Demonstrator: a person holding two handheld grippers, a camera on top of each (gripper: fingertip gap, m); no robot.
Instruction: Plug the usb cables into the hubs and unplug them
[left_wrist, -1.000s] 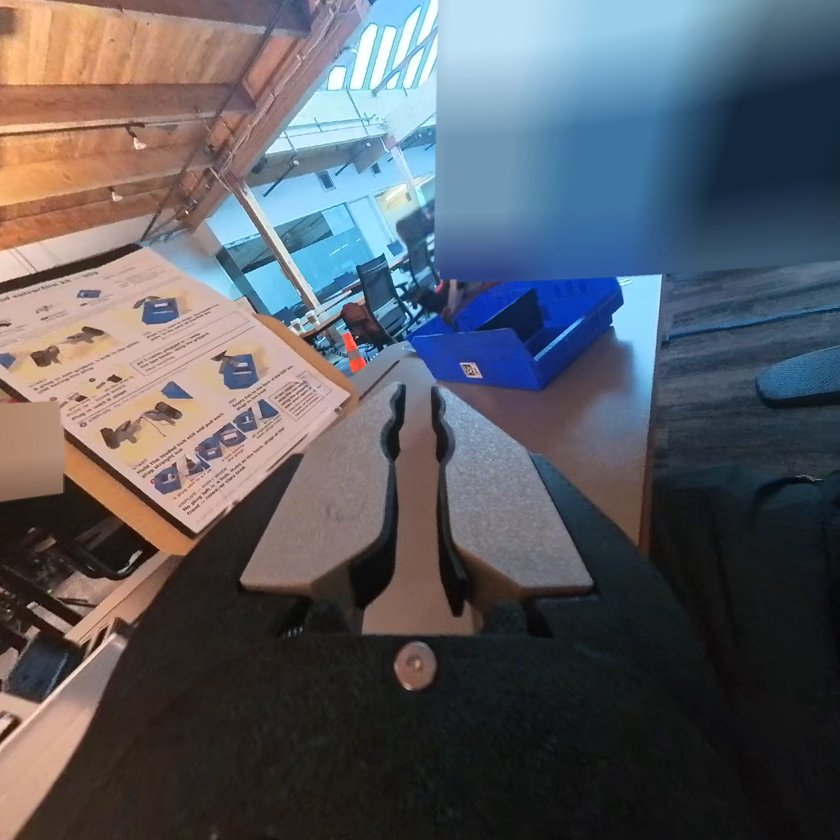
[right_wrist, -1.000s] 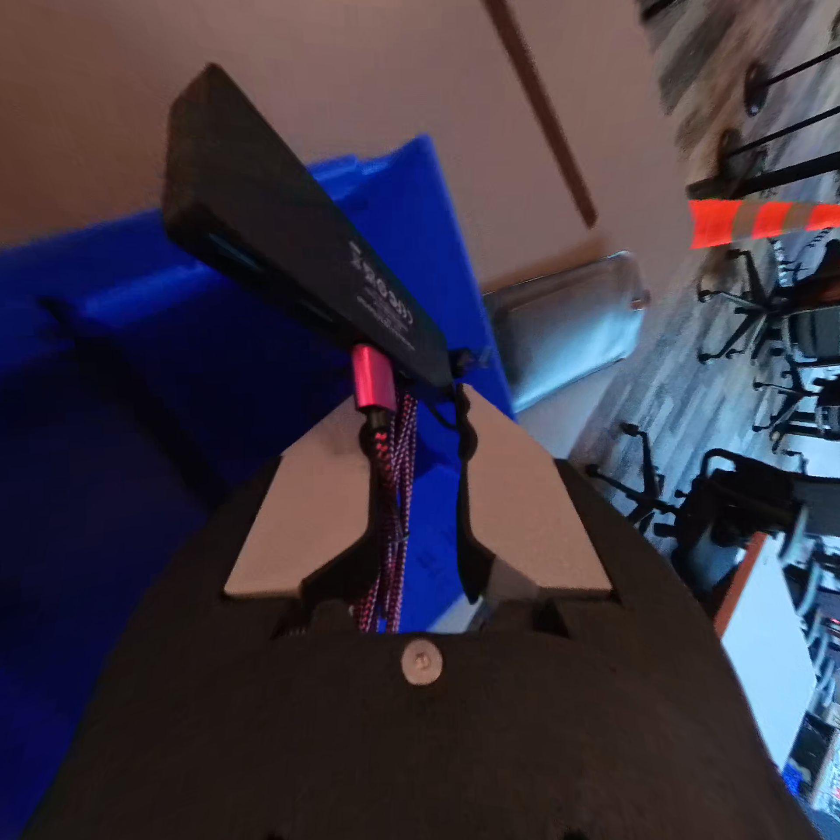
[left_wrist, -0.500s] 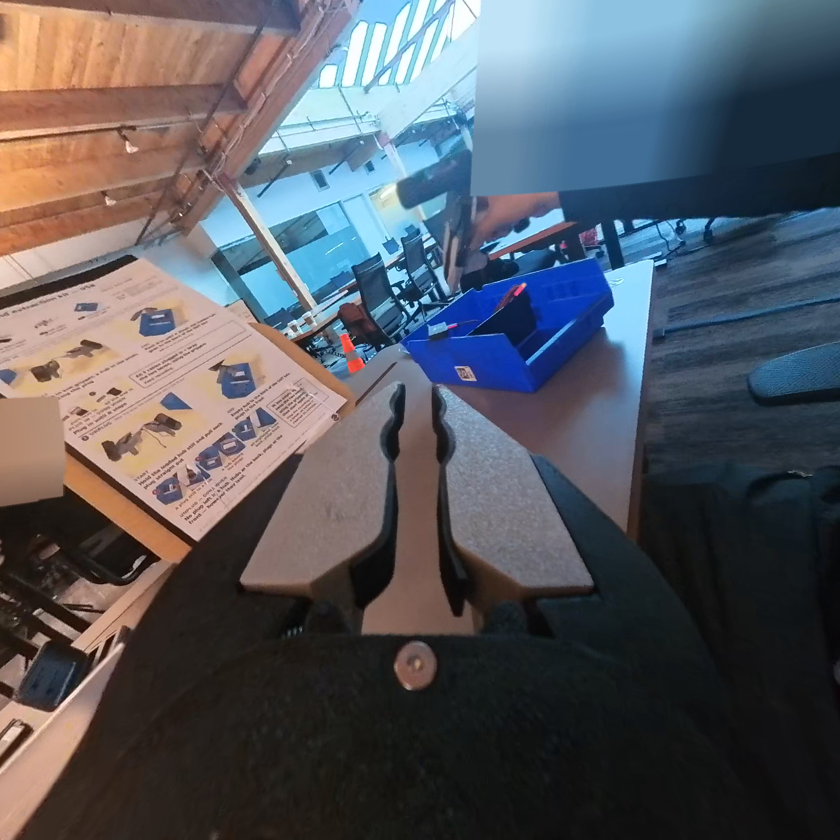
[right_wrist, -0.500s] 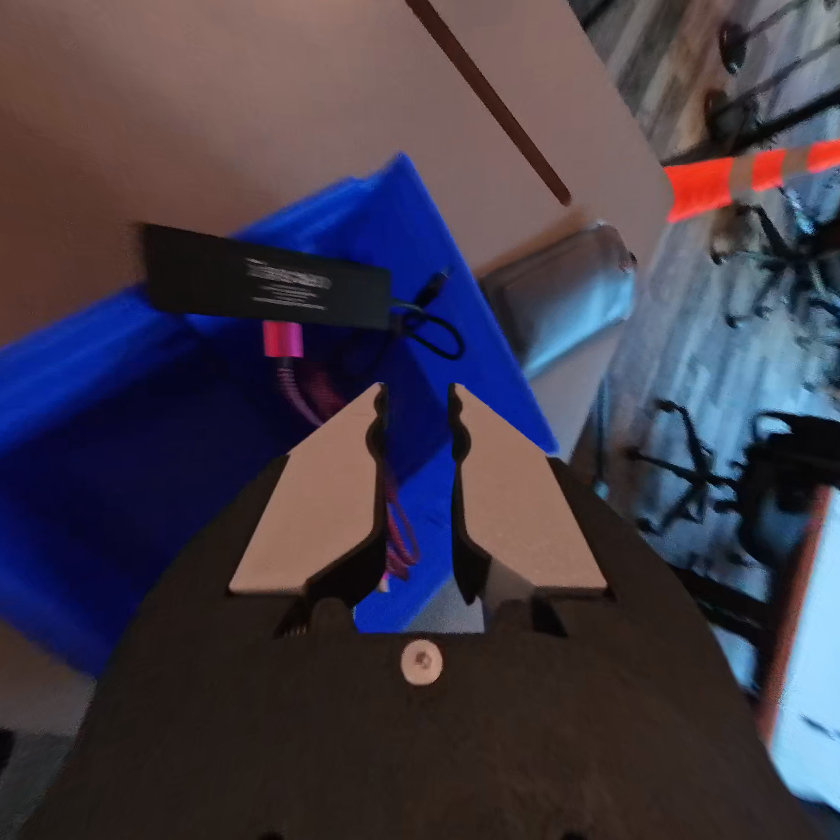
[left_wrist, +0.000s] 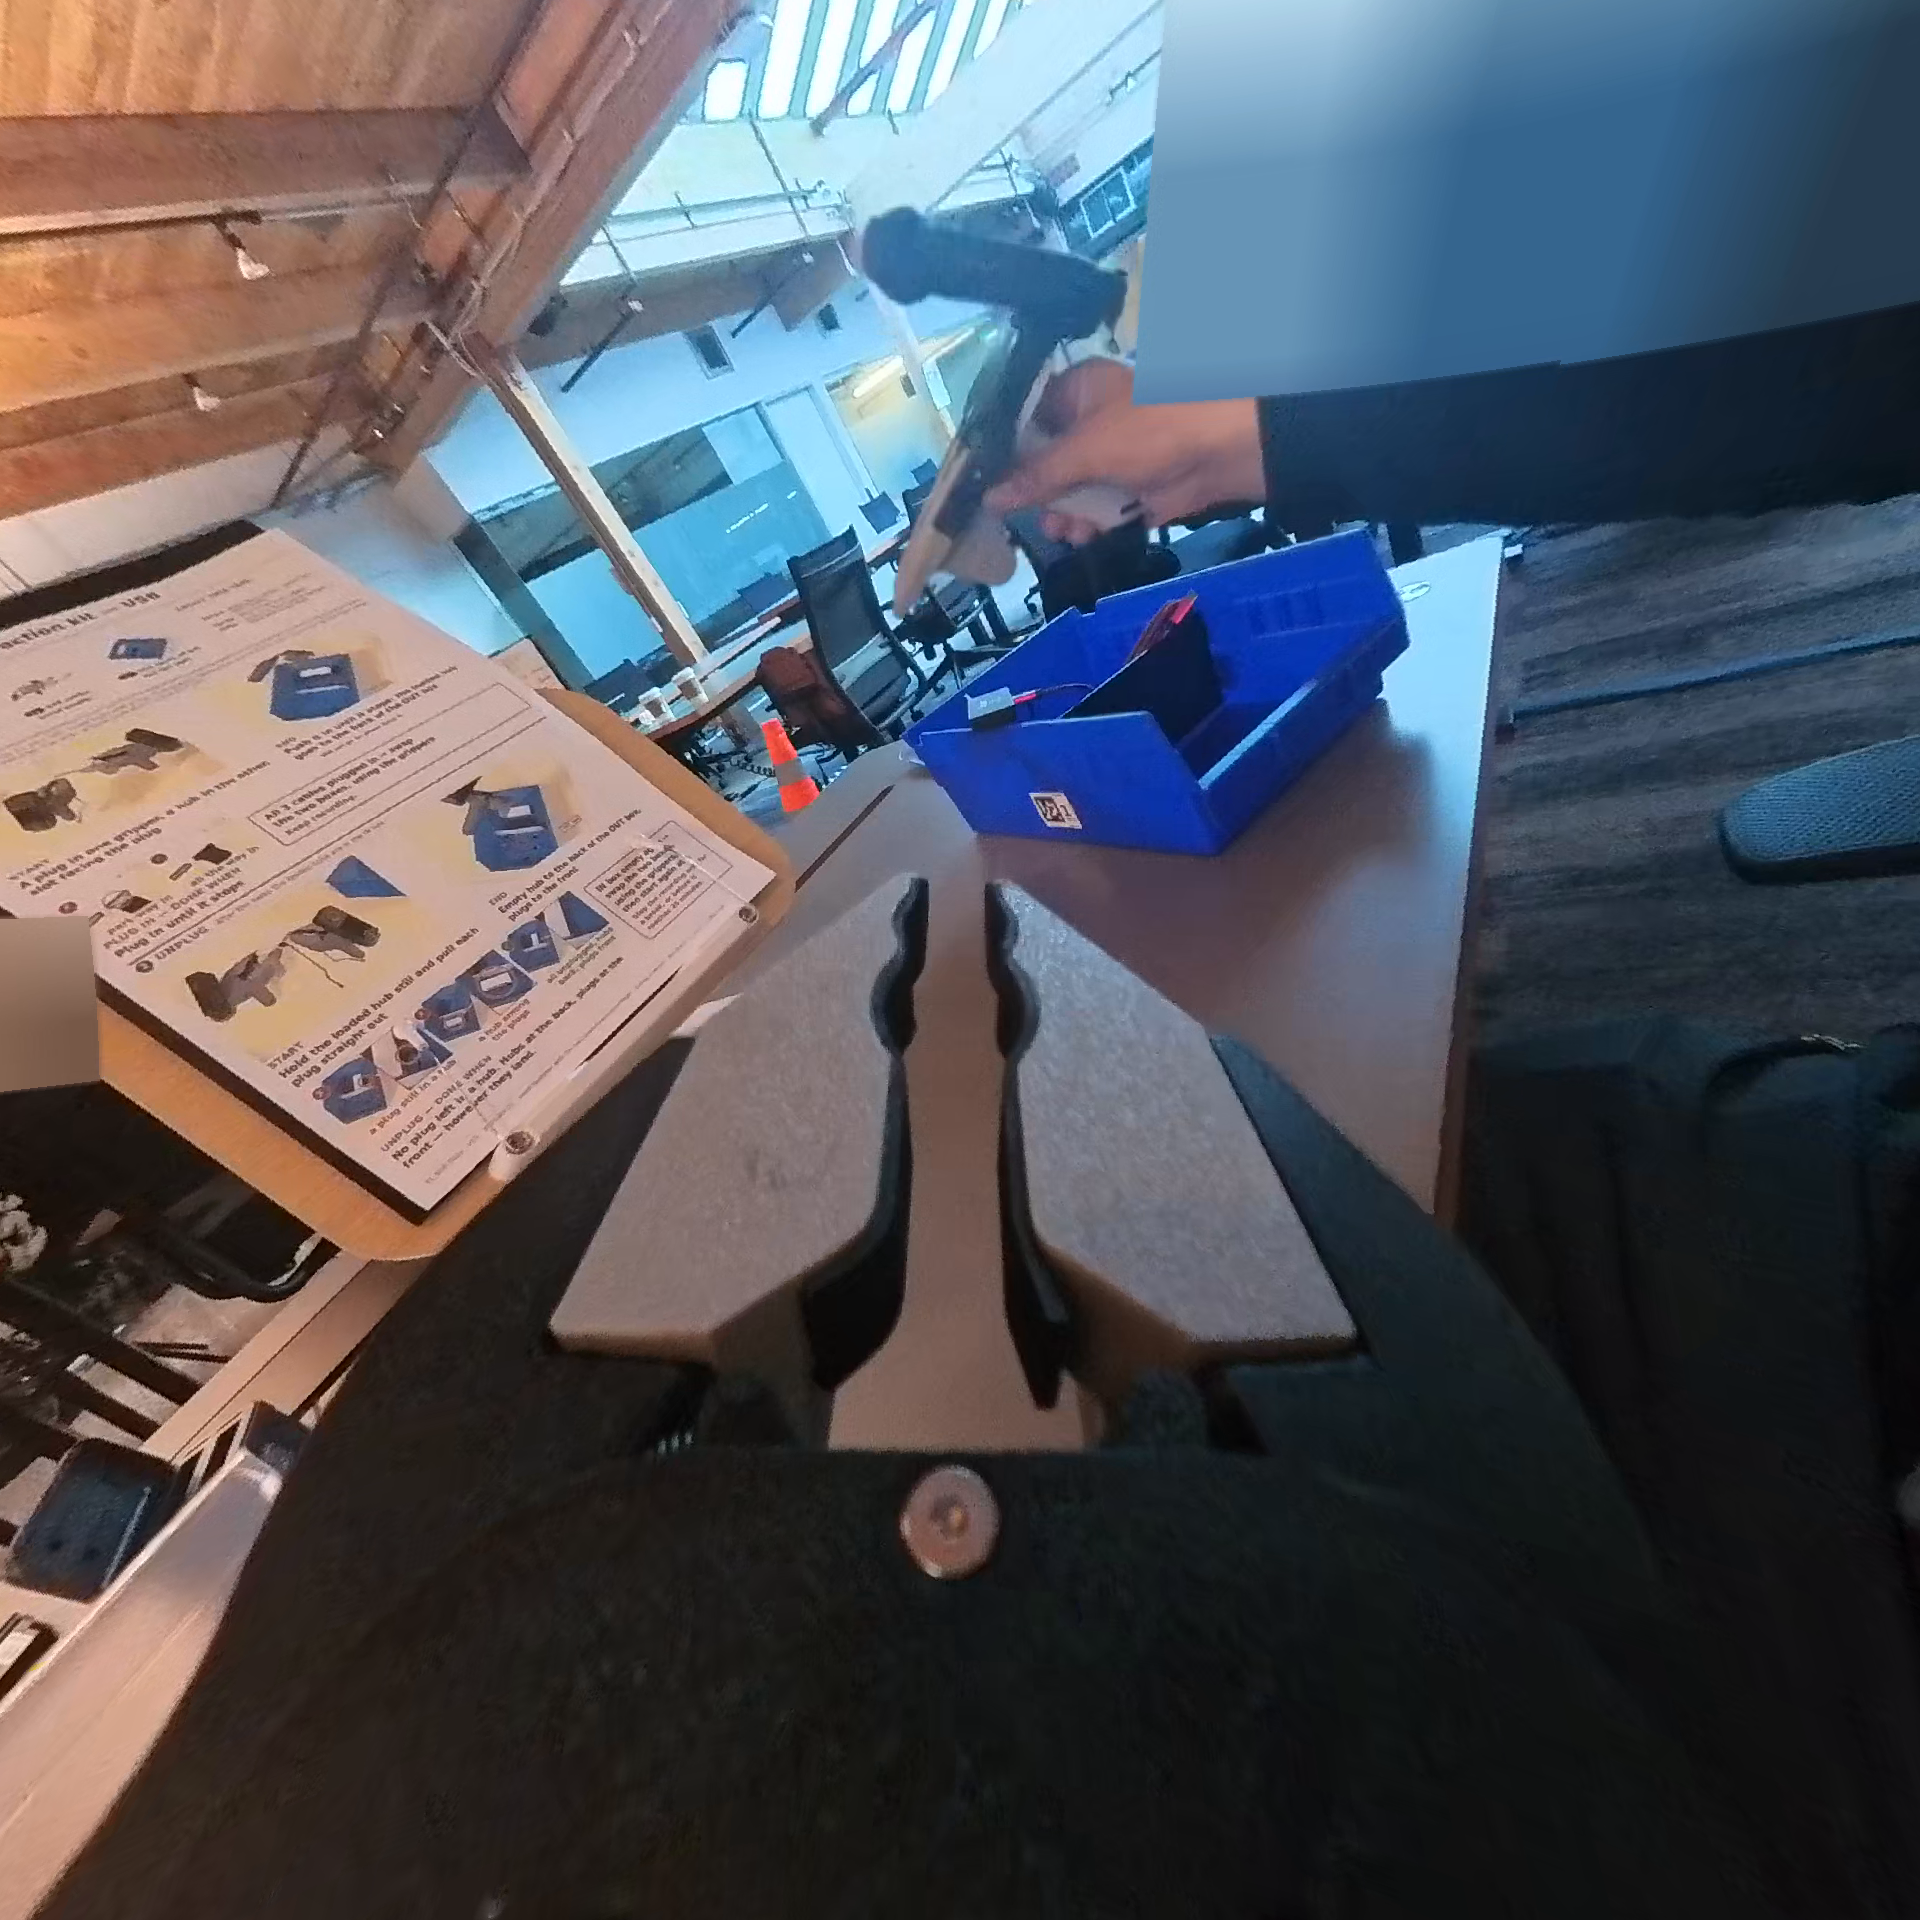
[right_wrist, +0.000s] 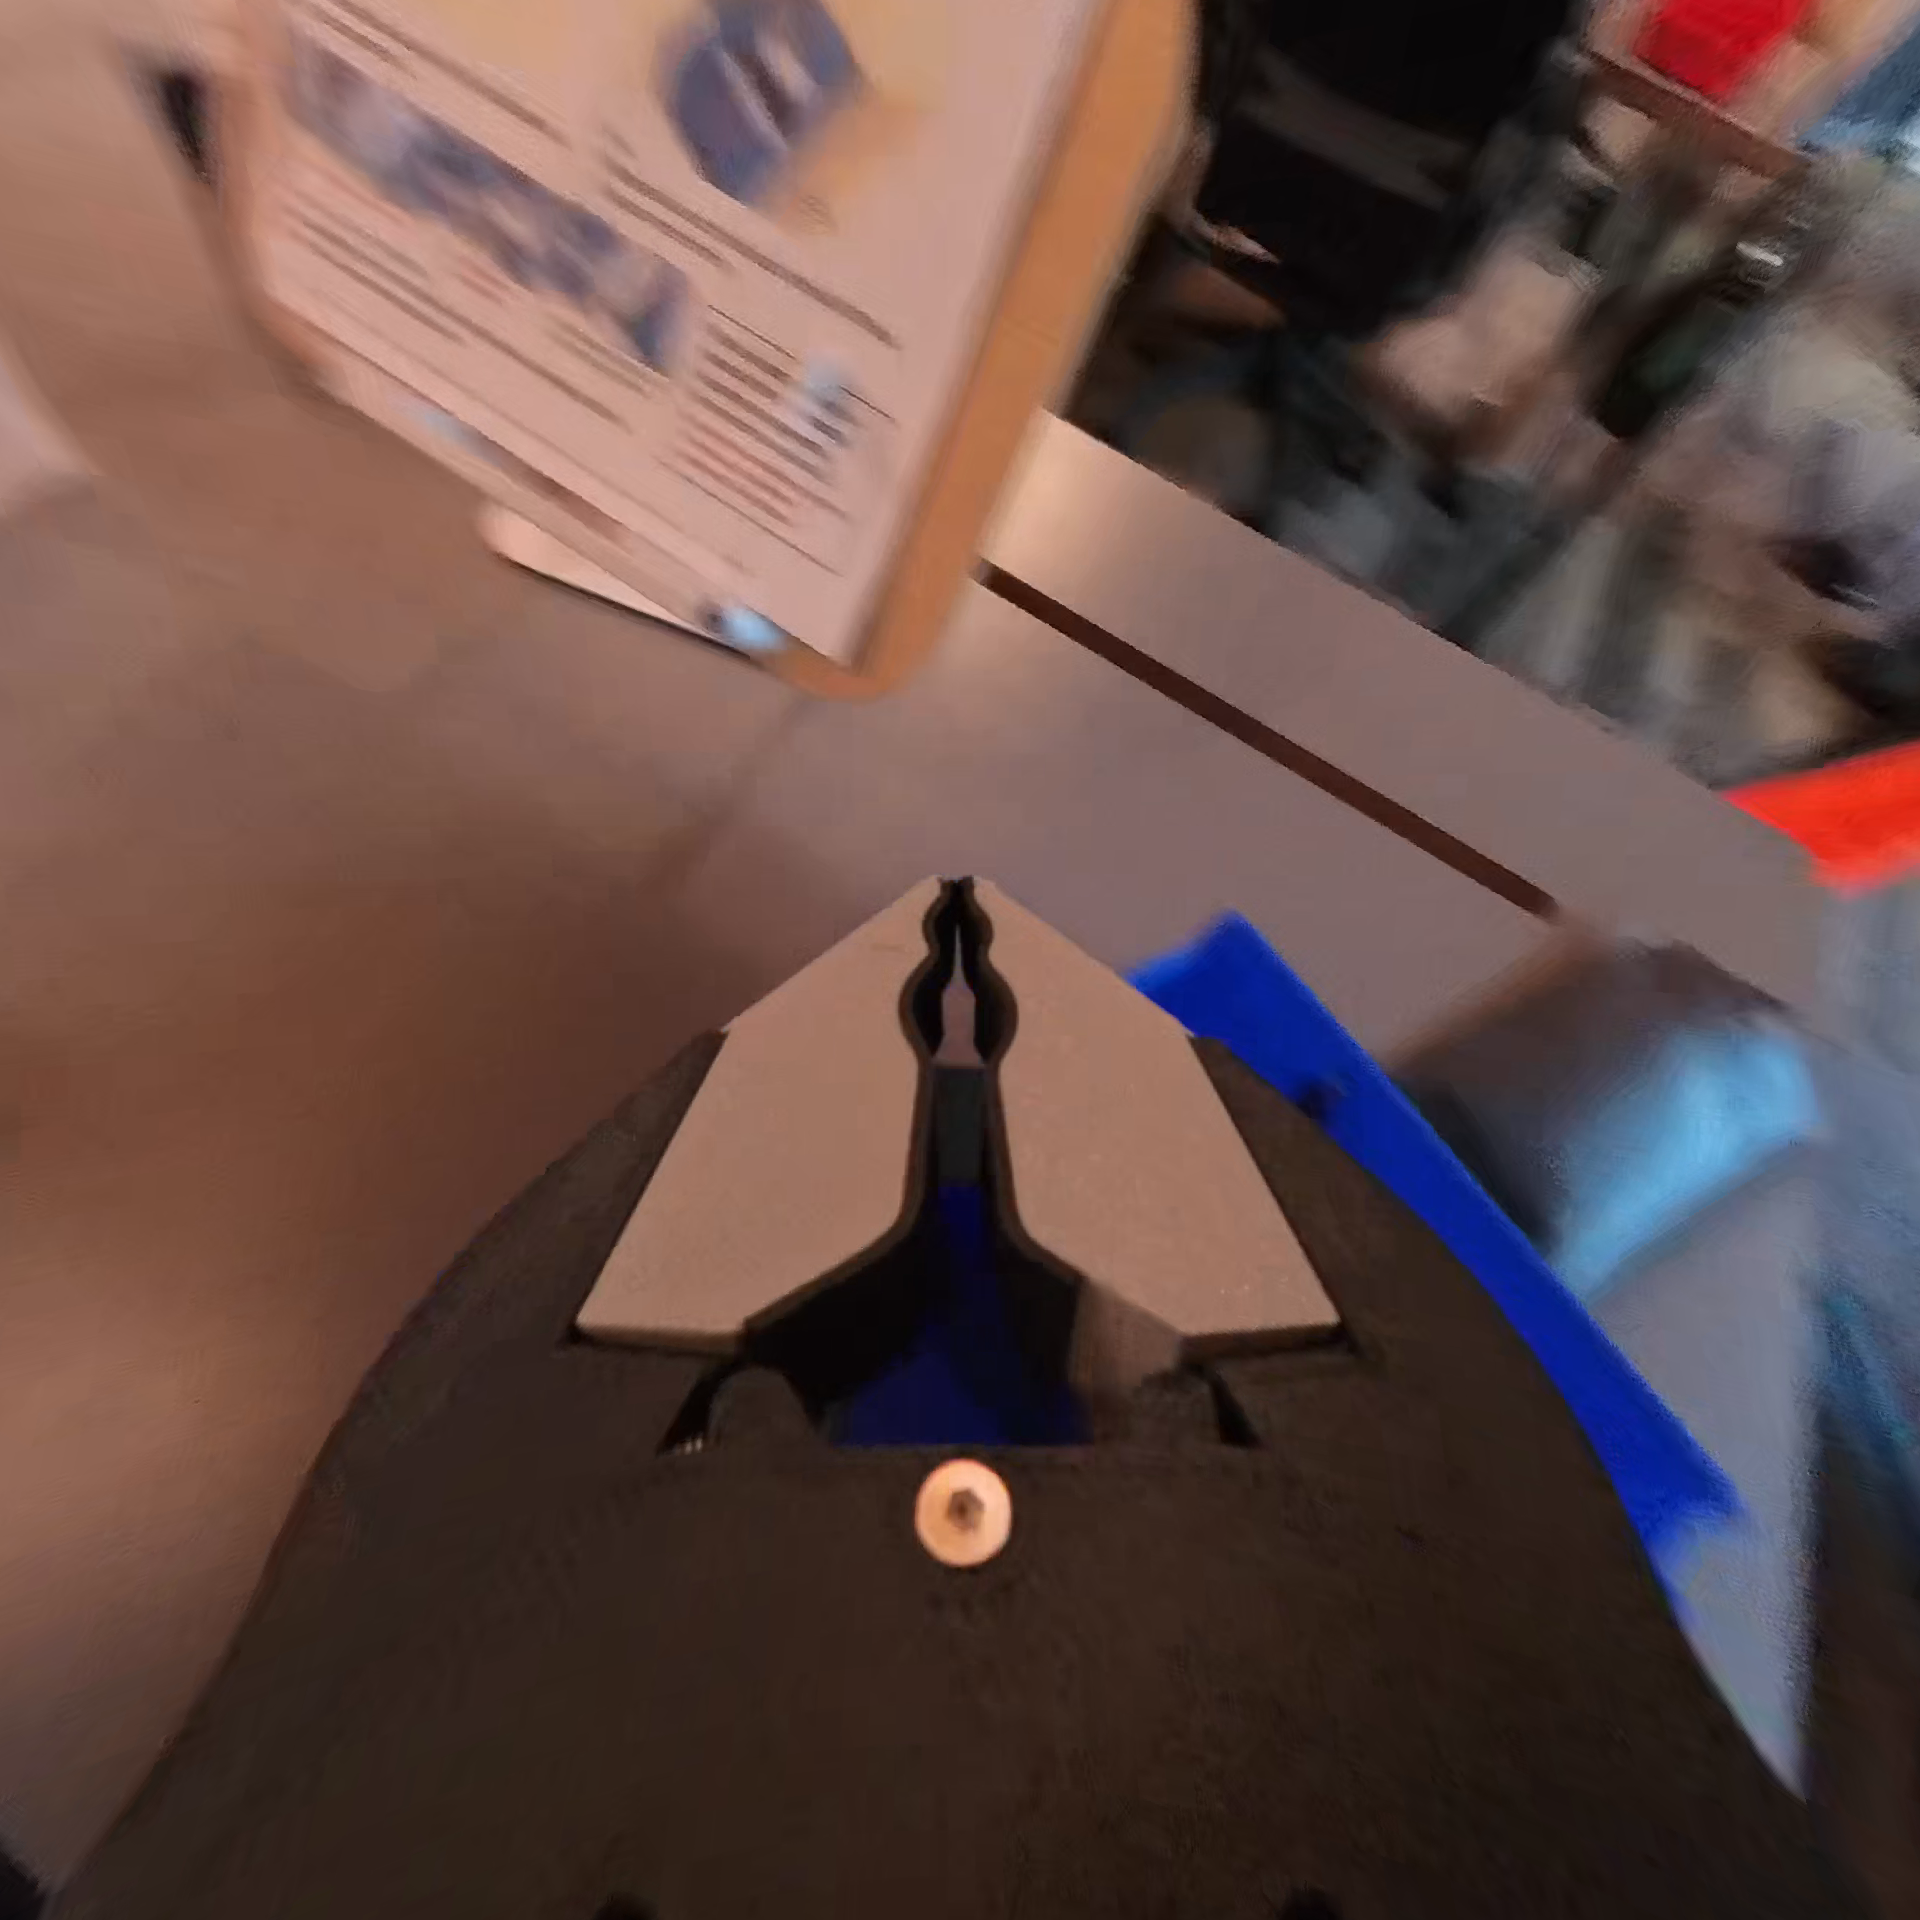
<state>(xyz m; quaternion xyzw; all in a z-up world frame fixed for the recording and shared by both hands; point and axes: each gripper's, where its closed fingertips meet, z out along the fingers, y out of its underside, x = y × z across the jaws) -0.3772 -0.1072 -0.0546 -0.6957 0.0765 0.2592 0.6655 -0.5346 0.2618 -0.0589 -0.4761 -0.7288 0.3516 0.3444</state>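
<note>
The left gripper (left_wrist: 951, 914) is hovering low over the brown desk (left_wrist: 1309, 935) with its fingers a narrow gap apart and nothing between them. Ahead of it and slightly to its right, a blue bin (left_wrist: 1101, 779) is sitting on the desk. Inside the bin a black USB hub (left_wrist: 1153, 675) is leaning upright, with a red-tipped cable (left_wrist: 1164, 613) poking up behind it and a small grey plug (left_wrist: 992, 707) lying over the bin's near rim on a thin red lead. Above the bin and farther from the left gripper, the right gripper (left_wrist: 914, 582) is being held in a person's hand (left_wrist: 1122, 468), its tip pointing down toward the bin's far side. To the left of the left gripper, an instruction sheet (left_wrist: 343, 831) is lying on a tilted wooden board (left_wrist: 644, 738). An orange traffic cone (left_wrist: 790, 769) is standing on the floor beyond the desk edge.

In the right wrist view, which is smeared by motion, the right gripper (right_wrist: 961, 883) is showing its fingertips pressed together, pinching nothing. Through the gap near the finger bases, blue from the bin is showing directly beneath it, and the bin's rim (right_wrist: 1351, 1101) is running off to its right. The same board with the sheet (right_wrist: 644, 312) is appearing ahead and to its left, above the desk (right_wrist: 312, 935). The hub and cables are not visible in this view.
</note>
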